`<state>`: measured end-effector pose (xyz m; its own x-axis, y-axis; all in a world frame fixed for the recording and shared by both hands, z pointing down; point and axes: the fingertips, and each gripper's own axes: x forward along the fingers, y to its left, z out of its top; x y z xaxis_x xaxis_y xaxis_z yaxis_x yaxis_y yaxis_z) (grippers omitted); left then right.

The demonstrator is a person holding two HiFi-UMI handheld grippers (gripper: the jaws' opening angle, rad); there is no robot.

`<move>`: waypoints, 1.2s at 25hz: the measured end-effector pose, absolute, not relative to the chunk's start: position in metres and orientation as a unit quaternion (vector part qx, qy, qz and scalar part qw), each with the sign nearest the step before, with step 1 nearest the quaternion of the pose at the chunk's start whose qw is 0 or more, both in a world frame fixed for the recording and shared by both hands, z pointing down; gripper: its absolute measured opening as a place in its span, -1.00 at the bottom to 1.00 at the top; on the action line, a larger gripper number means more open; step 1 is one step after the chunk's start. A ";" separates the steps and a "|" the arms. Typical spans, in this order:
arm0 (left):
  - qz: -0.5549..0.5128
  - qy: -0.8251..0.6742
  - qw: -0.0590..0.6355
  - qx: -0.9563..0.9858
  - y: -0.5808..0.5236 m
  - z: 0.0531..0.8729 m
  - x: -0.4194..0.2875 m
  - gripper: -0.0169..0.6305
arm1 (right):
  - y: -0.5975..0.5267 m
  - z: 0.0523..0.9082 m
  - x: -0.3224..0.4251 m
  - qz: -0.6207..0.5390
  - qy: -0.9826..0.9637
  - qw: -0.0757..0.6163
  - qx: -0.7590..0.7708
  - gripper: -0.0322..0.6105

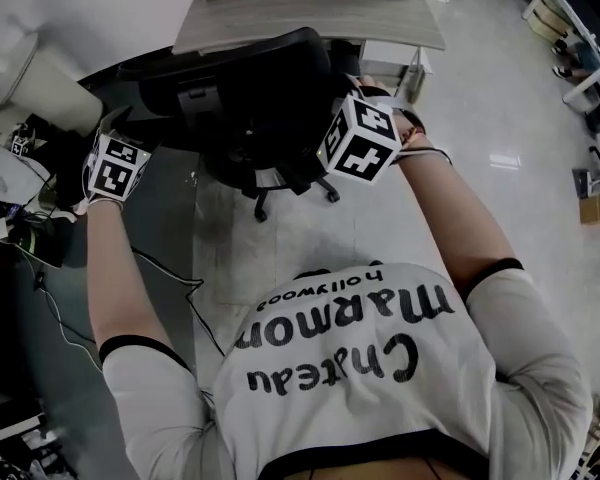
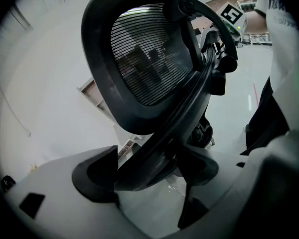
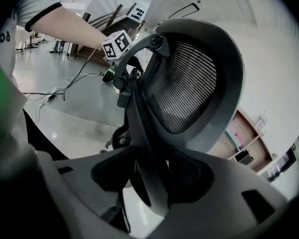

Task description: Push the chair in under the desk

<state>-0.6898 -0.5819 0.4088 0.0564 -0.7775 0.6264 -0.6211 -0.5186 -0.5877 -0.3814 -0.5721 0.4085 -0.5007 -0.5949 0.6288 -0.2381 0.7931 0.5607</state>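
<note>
- Jaws of my left gripper [image 2: 149, 172] and right gripper [image 3: 150, 177] are clamped on the chair [image 1: 248, 80] back frame, one per side, so it shoves straight.
- Table [image 1: 310, 18] near edge is dead ahead.

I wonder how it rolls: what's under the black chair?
Under the chair, black base legs with casters show on the pale floor. Its backrest covers the seat and centre post.
</note>
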 end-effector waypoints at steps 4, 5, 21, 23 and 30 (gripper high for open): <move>-0.480 0.518 0.091 -0.703 -0.571 0.399 -0.693 0.15 | -0.572 0.408 -0.380 -0.201 -0.844 0.434 0.245 -0.22; -0.470 0.528 0.090 -0.702 -0.564 0.395 -0.694 0.15 | -0.572 0.407 -0.380 -0.200 -0.844 0.433 0.244 -0.22; 0.093 0.461 -0.132 -0.873 -0.435 0.310 -0.481 -0.67 | -0.571 0.404 -0.378 -0.192 -0.846 0.433 0.244 -0.22; 0.085 0.461 -0.126 -0.874 -0.430 0.307 -0.477 -0.68 | -0.571 0.405 -0.379 -0.192 -0.846 0.432 0.244 -0.21; 0.080 0.502 -0.130 -0.851 -0.410 0.320 -0.478 -0.90 | -0.571 0.403 -0.379 -0.209 -0.847 0.419 0.252 -0.19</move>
<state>-0.4784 -0.4100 0.3196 0.4831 -0.8755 -0.0054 -0.8338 -0.4620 0.3021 -0.3786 -0.5709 0.4032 -0.5222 -0.6021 0.6040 -0.2530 0.7857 0.5646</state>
